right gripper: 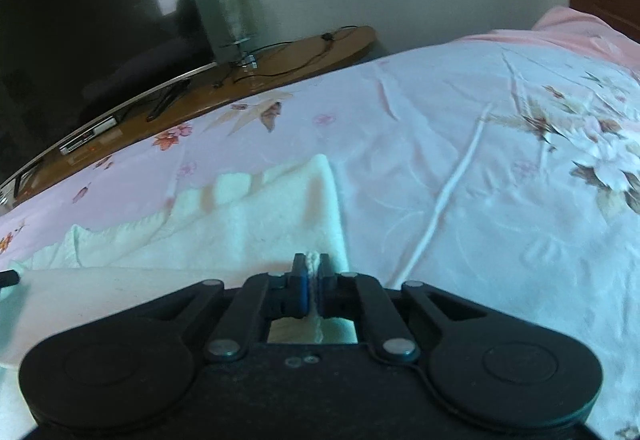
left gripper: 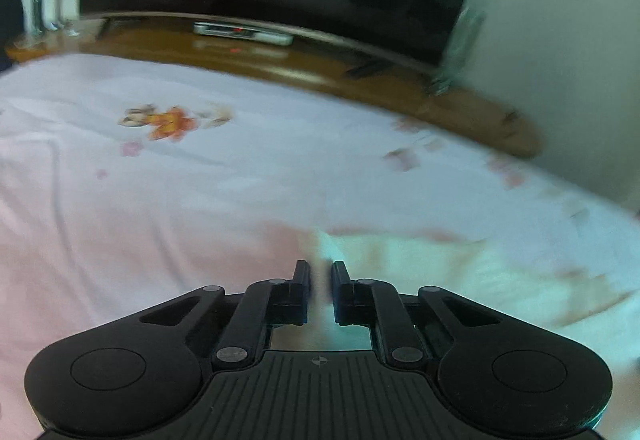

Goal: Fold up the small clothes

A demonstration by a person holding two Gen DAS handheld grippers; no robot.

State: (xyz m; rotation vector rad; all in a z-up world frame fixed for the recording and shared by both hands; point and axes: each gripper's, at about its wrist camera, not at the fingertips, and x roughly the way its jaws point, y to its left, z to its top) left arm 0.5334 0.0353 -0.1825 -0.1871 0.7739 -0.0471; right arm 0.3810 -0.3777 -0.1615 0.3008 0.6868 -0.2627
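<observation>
Right gripper (right gripper: 311, 264) fingers pinching cream garment (right gripper: 248, 215) — left gripper's (left gripper: 320, 272) seemingly too.

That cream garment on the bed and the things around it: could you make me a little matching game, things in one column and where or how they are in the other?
Things:
1. cream garment
2. right claw
3. television
4. glass lamp

Descriptions:
A. dark screen, on the wooden cabinet
B. spread on the floral bedsheet
C. at the right of the television
D. pinching an edge of cloth

Pairs: 1-B, 2-D, 3-A, 4-C
</observation>
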